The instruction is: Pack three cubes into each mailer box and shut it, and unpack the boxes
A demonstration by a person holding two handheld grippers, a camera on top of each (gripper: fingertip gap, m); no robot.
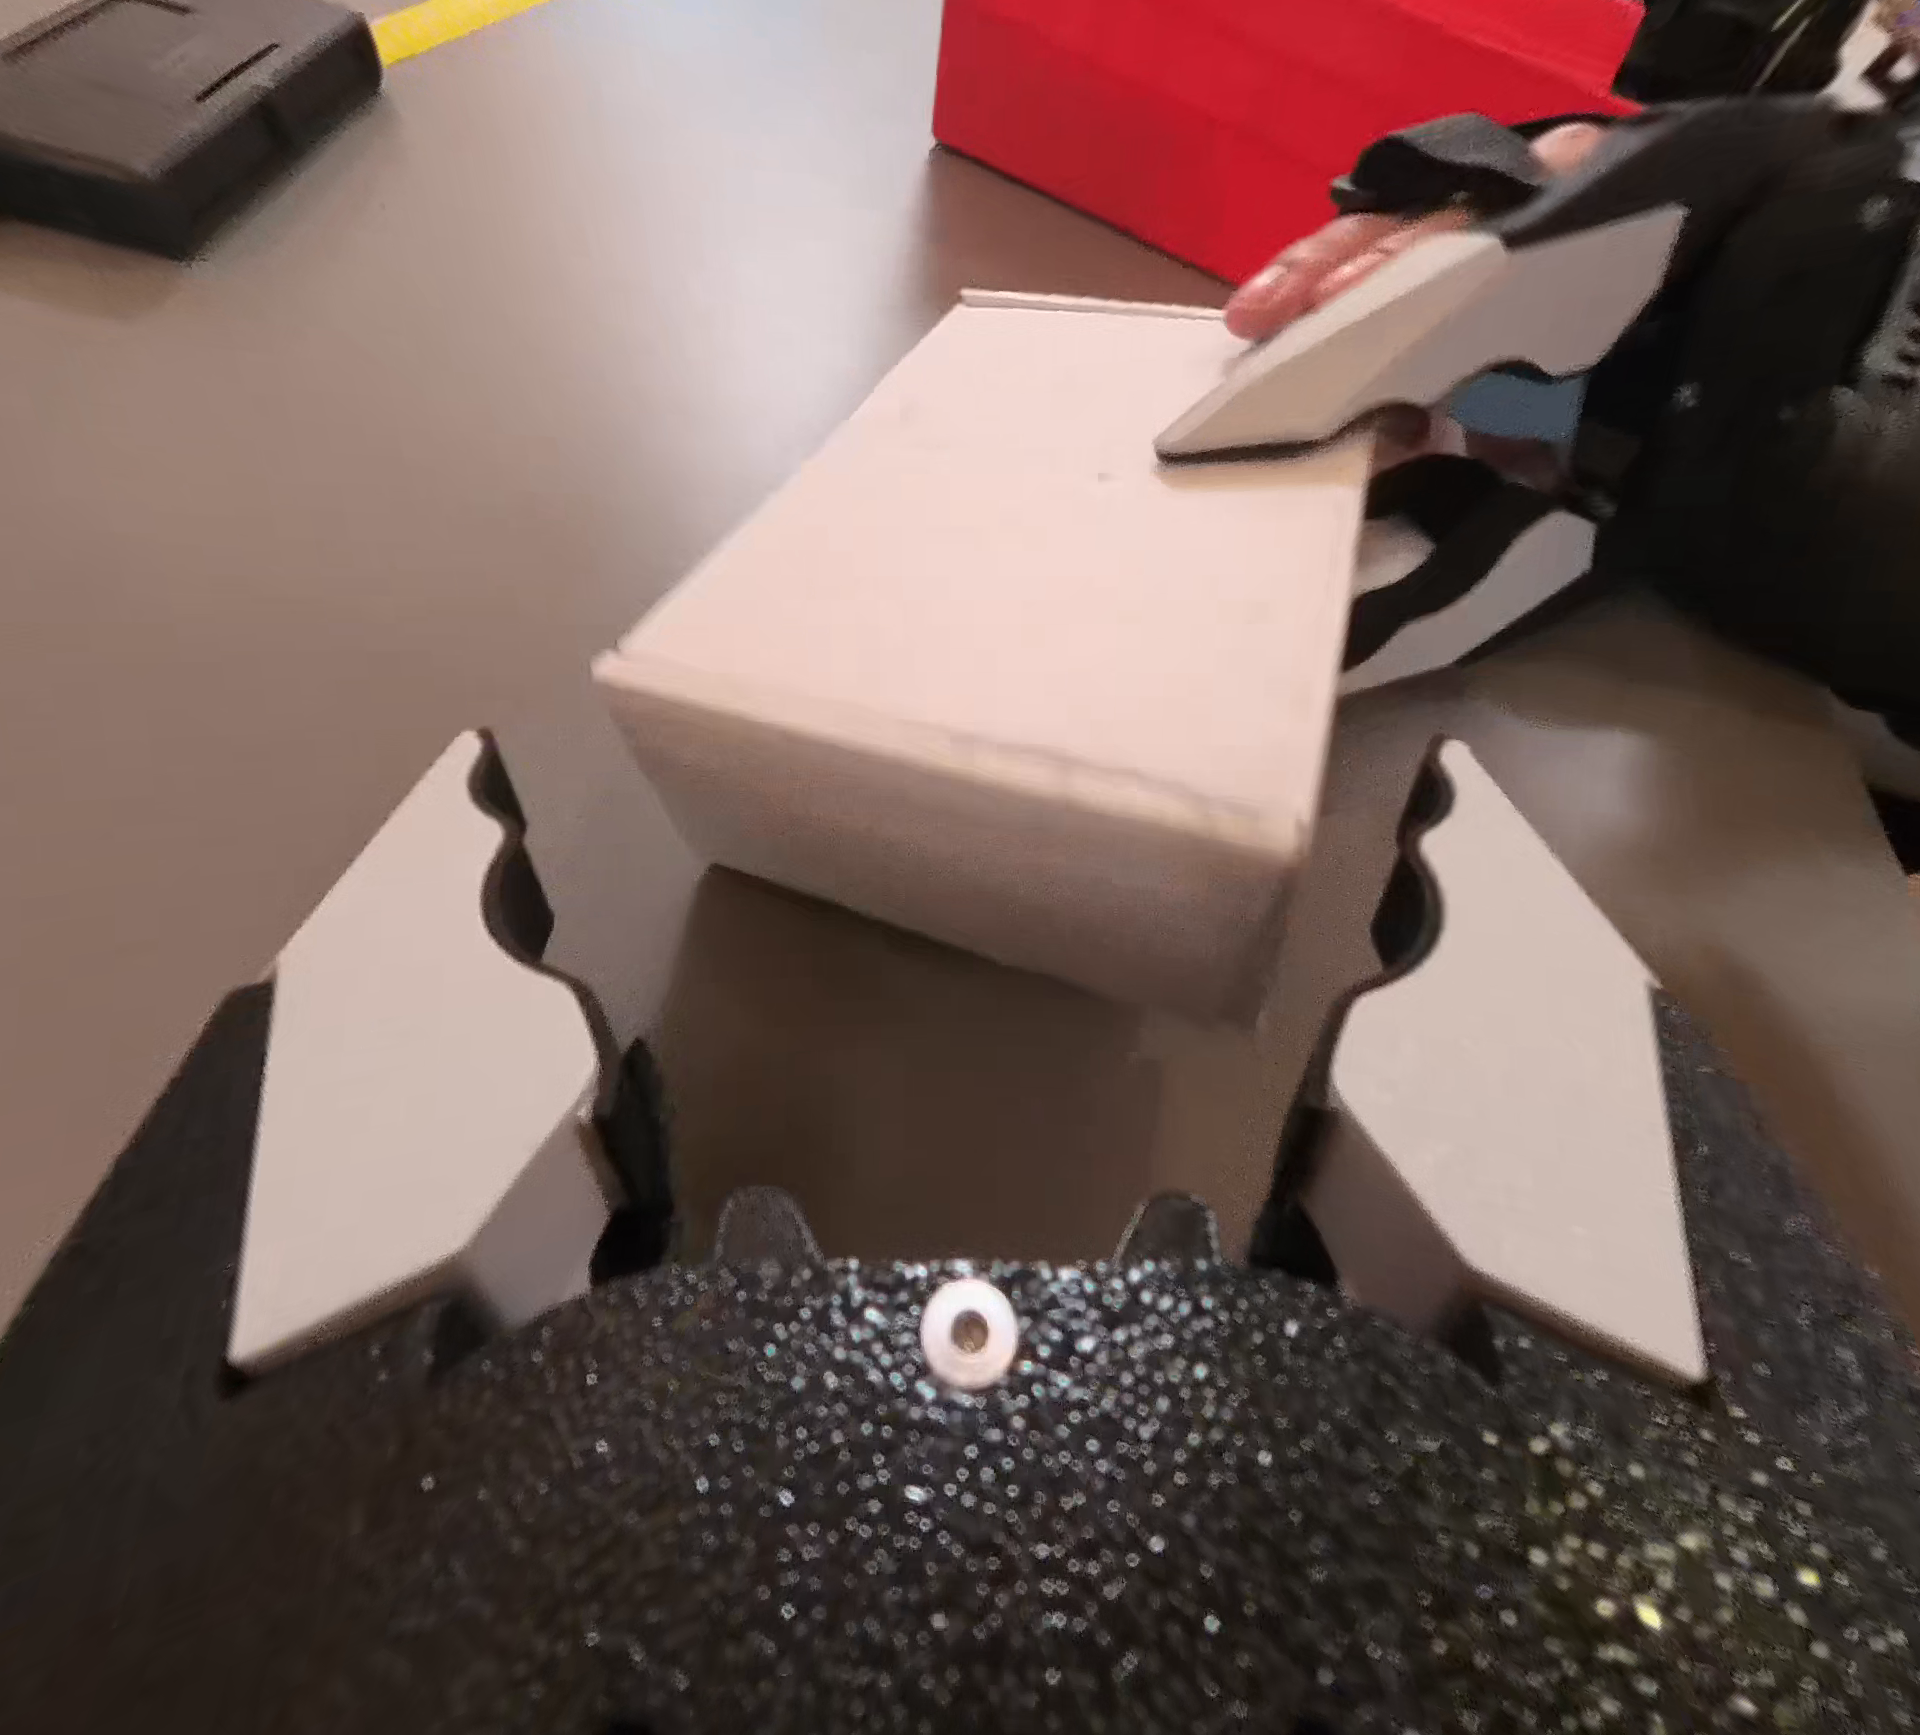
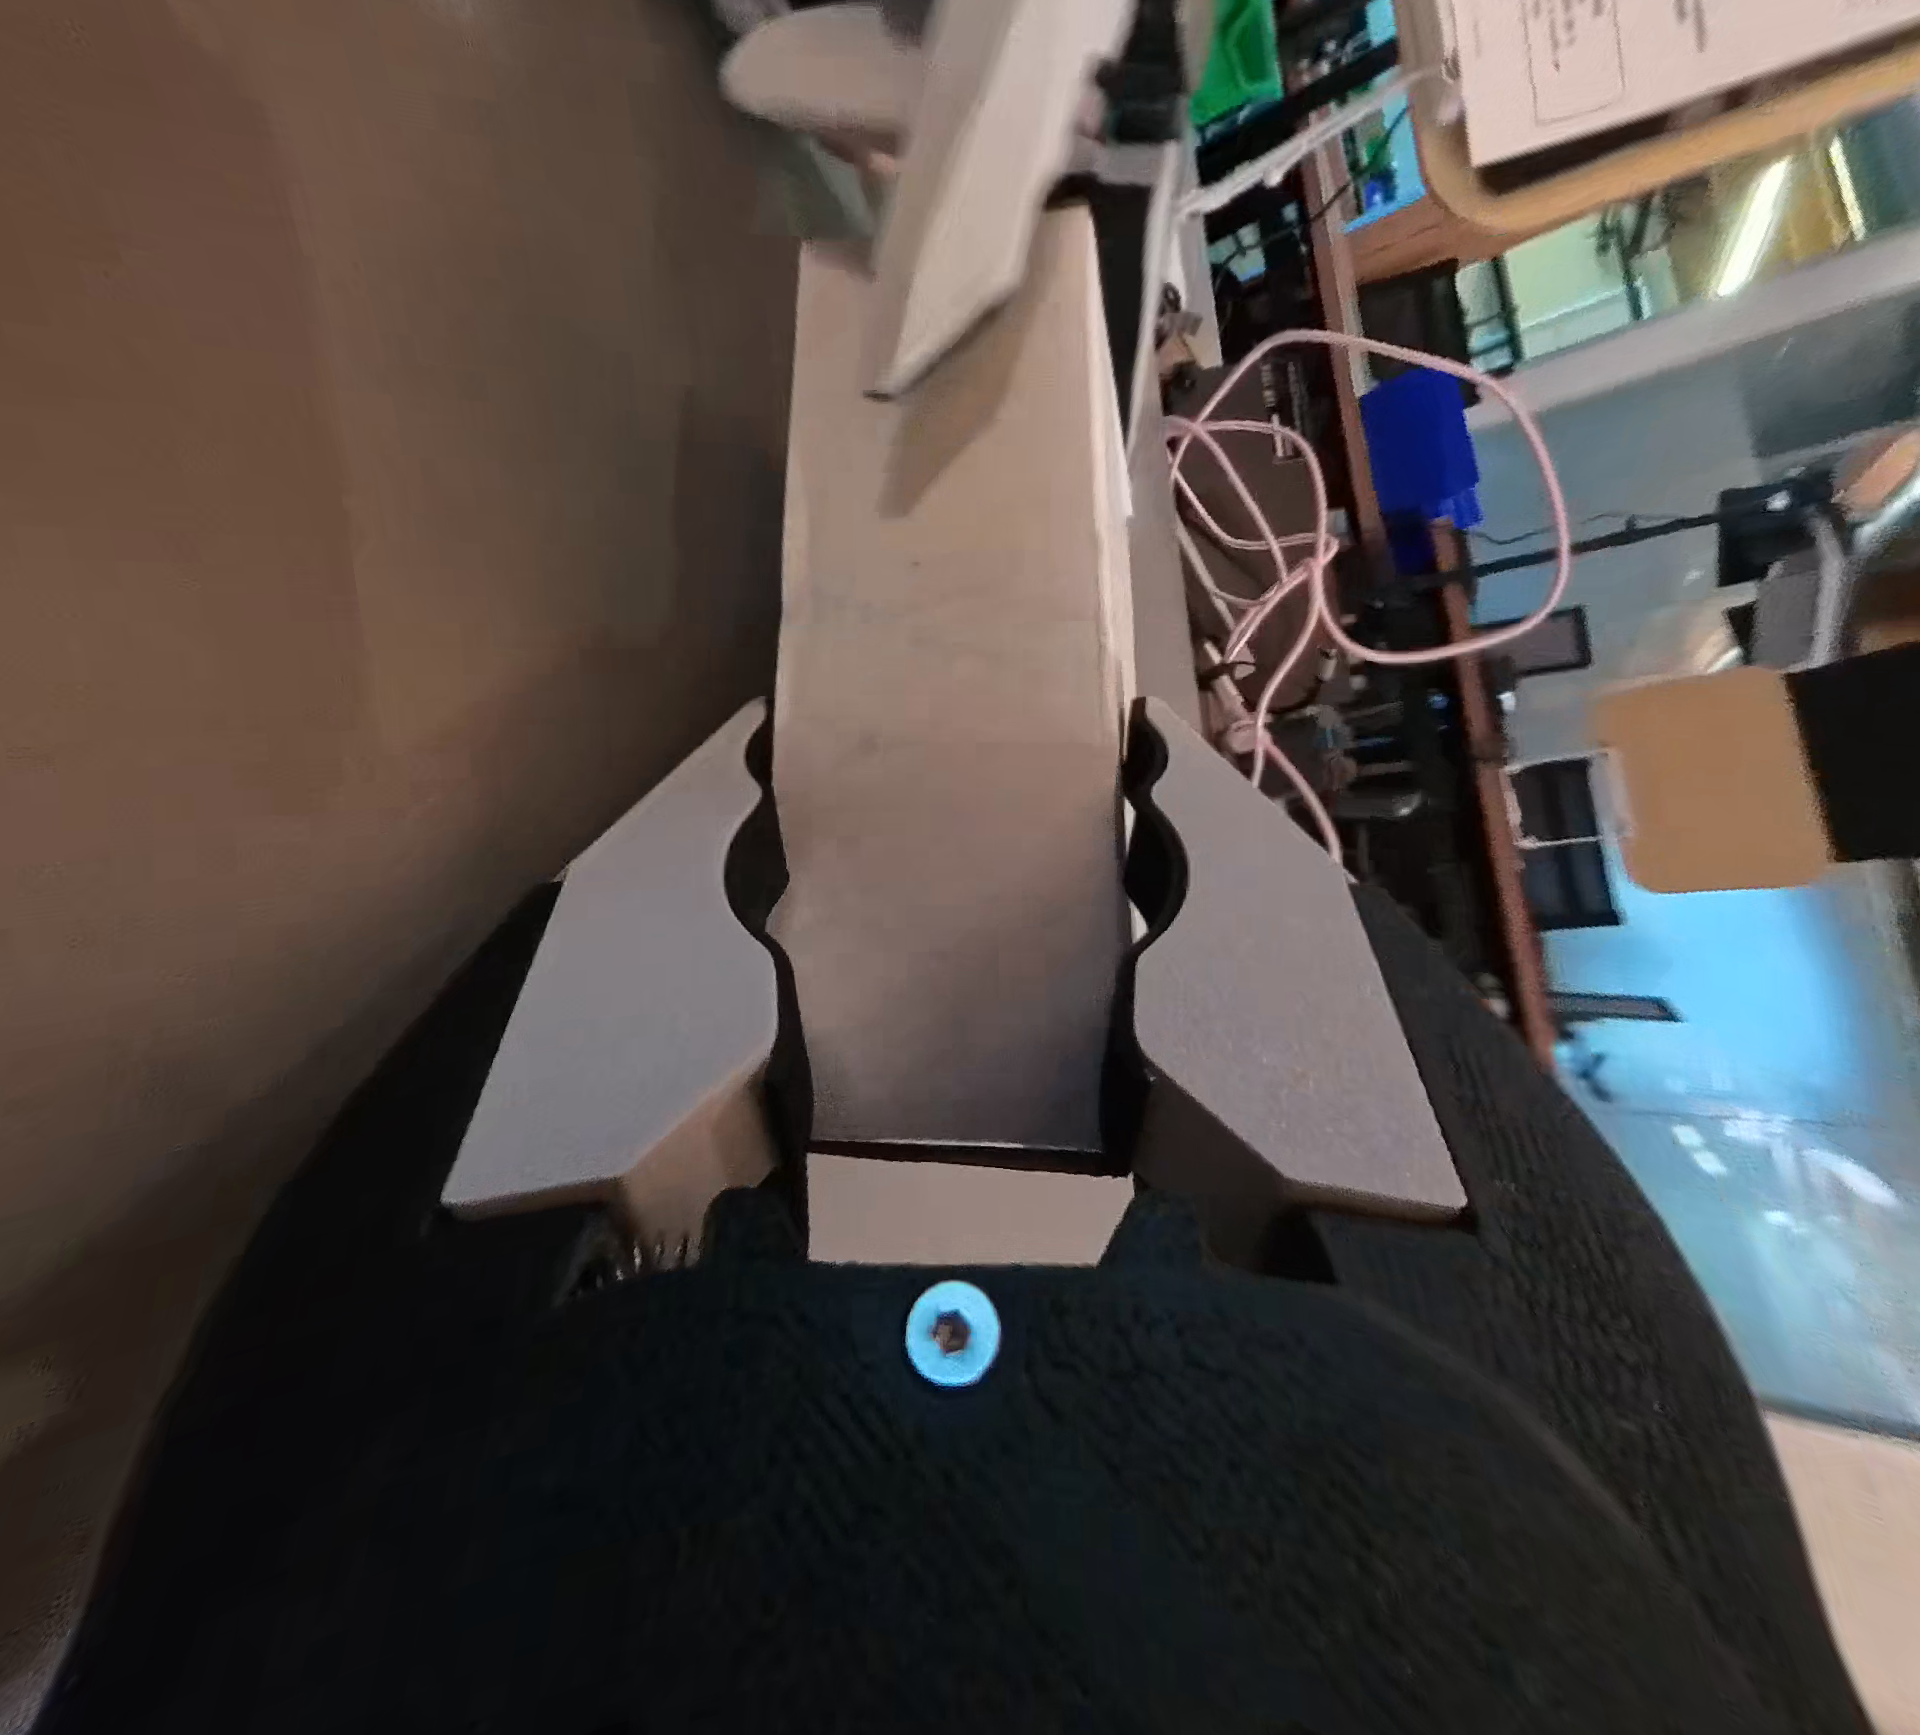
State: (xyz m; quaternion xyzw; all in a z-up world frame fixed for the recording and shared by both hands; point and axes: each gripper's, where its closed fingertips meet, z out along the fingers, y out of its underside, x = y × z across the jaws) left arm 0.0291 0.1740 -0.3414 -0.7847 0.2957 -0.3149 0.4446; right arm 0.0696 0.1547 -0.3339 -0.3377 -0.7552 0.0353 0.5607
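Left claw (image 1: 966, 750) spread wide, gripping nothing, low over the brown tabletop (image 1: 468, 438). Dead ahead at twelve o'clock, just beyond the fingertips: shut white cardboard mailer box (image 1: 987, 594), lid flat, near short end facing the claw. Long axis from six towards one o'clock, so slightly skewed to the claw's line. Near right corner of the box just beside the right-hand fingertip, apart from it.

Right claw (image 2: 951, 719) closed on the box's far end across its thickness, one finger flat on the lid, the other underneath. Near end possibly raised off the tabletop, judging by the shadow below; too blurred to be sure.

Left claw therefore the free one, and the one nearer the box's near end. Likely step: either unpacking the box or setting the packed one aside. For opening, need to reach the front lip of the lid, with the right claw steadying.

Around it:
- Large open red cardboard box (image 1: 1195, 44) at one o'clock, beyond the mailer, well apart.
- Flat black rectangular device (image 1: 156, 96) at ten o'clock, with a yellow strip (image 1: 499, 2) beside it at eleven.

Nothing between left claw and box. No cubes in sight.
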